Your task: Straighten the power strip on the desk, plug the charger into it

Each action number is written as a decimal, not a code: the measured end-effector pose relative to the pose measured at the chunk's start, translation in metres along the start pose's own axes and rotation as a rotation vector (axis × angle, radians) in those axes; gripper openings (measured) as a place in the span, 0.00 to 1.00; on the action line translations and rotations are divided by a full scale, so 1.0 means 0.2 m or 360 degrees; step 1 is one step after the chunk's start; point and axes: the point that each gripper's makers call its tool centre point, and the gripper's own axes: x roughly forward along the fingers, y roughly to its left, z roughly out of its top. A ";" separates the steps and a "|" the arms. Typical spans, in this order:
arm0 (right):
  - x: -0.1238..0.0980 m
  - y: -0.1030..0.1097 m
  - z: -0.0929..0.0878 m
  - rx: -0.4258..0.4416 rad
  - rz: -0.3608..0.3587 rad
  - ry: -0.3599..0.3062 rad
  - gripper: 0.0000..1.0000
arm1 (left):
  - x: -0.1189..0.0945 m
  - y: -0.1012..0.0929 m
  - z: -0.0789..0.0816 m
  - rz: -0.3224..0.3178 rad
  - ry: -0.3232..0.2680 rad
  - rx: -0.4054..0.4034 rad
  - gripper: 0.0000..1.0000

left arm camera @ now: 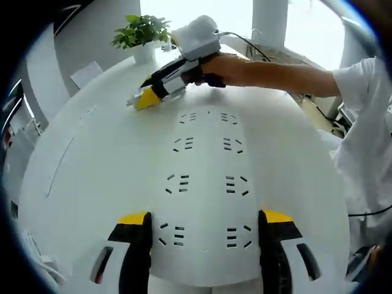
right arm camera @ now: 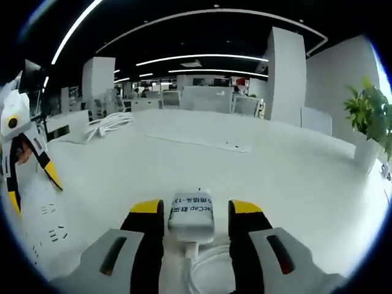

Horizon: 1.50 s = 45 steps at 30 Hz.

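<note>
A white power strip (left arm camera: 205, 165) with two rows of several sockets lies on the white desk (left arm camera: 92, 159). It runs away from my left gripper (left arm camera: 205, 220), whose jaws stand wide apart against the sides of its near end. Beyond the strip's far end a hand holds my right gripper (left arm camera: 144, 98) low over the desk. In the right gripper view, that right gripper (right arm camera: 195, 208) is shut on a white charger (right arm camera: 191, 223) with a printed label. Its white cable (right arm camera: 205, 263) loops back between the jaws. The strip's sockets (right arm camera: 52, 223) and the left gripper (right arm camera: 24, 153) show at the left.
A potted plant (left arm camera: 144, 30) (right arm camera: 370, 116) stands at the desk's far edge. A coil of white cable (right arm camera: 110, 122) lies farther along the desk. The person's arm and white sleeve (left arm camera: 361, 79) reach in from the right. Office partitions and pillars stand behind.
</note>
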 end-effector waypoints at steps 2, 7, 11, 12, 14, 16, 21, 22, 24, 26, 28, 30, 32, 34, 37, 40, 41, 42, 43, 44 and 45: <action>0.01 0.02 -0.02 0.0021 0.0009 0.0012 0.41 | 0.00 0.00 0.00 0.0000 -0.0001 0.0000 0.72; 0.01 0.00 -0.01 -0.0044 -0.0042 -0.0012 0.41 | 0.00 0.00 0.00 -0.0001 -0.0007 0.0001 0.72; 0.01 -0.02 -0.02 -0.0001 -0.0062 -0.0033 0.41 | 0.00 0.00 0.00 -0.0001 -0.0008 0.0001 0.72; 0.00 -0.02 -0.01 -0.0005 -0.0080 -0.0043 0.41 | 0.00 0.00 0.00 -0.0001 -0.0008 0.0001 0.72; 0.00 -0.02 -0.01 -0.0021 -0.0100 -0.0067 0.41 | 0.00 0.00 0.00 -0.0001 -0.0008 0.0001 0.72; 0.00 -0.03 -0.01 -0.0044 -0.0130 -0.0090 0.41 | 0.00 0.00 0.00 -0.0002 -0.0009 0.0000 0.72; 0.00 0.02 0.00 -0.0156 -0.0120 -0.0091 0.41 | 0.00 0.00 0.00 0.0000 0.0000 -0.0001 0.72; 0.00 0.01 0.00 -0.0153 -0.0117 -0.0093 0.41 | 0.01 0.00 0.01 0.0000 0.0002 -0.0002 0.72; 0.00 -0.01 0.00 -0.0083 -0.0118 -0.0103 0.41 | 0.01 0.00 0.01 0.0001 0.0005 -0.0003 0.71; 0.00 -0.01 0.00 -0.0063 -0.0121 -0.0110 0.41 | 0.01 0.00 0.01 0.0002 0.0005 -0.0005 0.71; 0.00 -0.01 0.00 -0.0059 -0.0121 -0.0112 0.40 | 0.01 0.00 0.01 0.0002 0.0008 -0.0005 0.71; 0.00 -0.01 0.00 -0.0061 -0.0117 -0.0109 0.38 | 0.01 0.00 0.01 0.0003 0.0013 -0.0007 0.71; 0.00 0.00 0.00 -0.0062 -0.0114 -0.0107 0.36 | 0.01 0.00 0.00 0.0006 0.0009 -0.0012 0.71; 0.00 0.00 0.00 -0.0047 -0.0107 -0.0108 0.35 | 0.01 0.00 0.00 0.0007 0.0014 -0.0013 0.71; 0.00 0.01 0.00 -0.0042 -0.0102 -0.0106 0.34 | 0.01 0.00 0.00 0.0012 0.0019 -0.0019 0.71; 0.00 0.01 0.00 -0.0043 -0.0102 -0.0106 0.34 | 0.01 0.00 0.00 0.0013 0.0021 -0.0021 0.71; 0.00 0.01 0.00 -0.0040 -0.0102 -0.0106 0.34 | 0.01 0.00 0.00 0.0013 0.0022 -0.0021 0.71; 0.00 0.02 0.00 -0.0026 -0.0097 -0.0109 0.34 | 0.01 0.00 0.00 0.0014 0.0022 -0.0022 0.71; 0.00 0.02 0.00 -0.0022 -0.0096 -0.0110 0.34 | 0.01 0.00 0.00 0.0013 0.0022 -0.0023 0.71; 0.00 0.01 0.00 -0.0027 -0.0098 -0.0108 0.34 | 0.01 0.00 0.00 0.0013 0.0022 -0.0023 0.71; 0.00 0.01 0.00 -0.0033 -0.0100 -0.0105 0.34 | 0.01 0.00 0.00 0.0013 0.0023 -0.0023 0.71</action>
